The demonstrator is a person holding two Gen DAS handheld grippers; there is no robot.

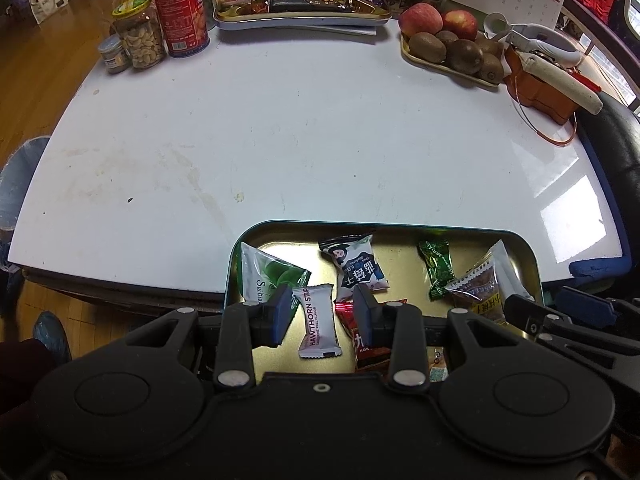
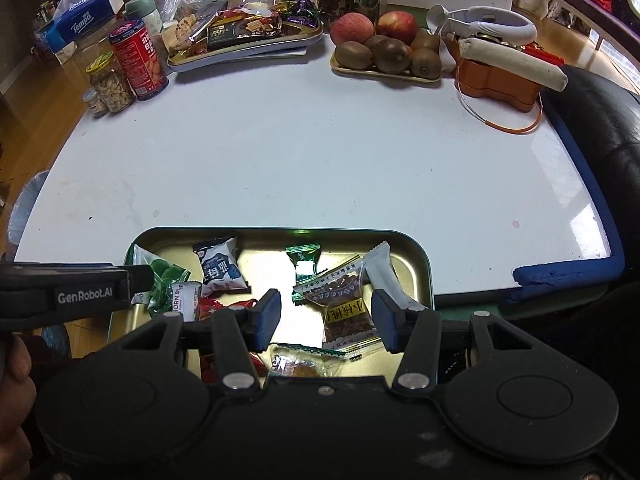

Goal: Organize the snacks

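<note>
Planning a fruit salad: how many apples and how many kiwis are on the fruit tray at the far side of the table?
Apples: 2
Kiwis: 5
Total: 7

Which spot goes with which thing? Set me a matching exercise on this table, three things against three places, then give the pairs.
Things:
1. Hawthorn strip packet
2. Kiwis
3. Peanut jar

Places:
A. Far left of the table, beside the red can
B. In the near tin tray, between the left gripper fingers
C. On the far right tray, in front of the apples

Pairs: 1-B, 2-C, 3-A
</note>
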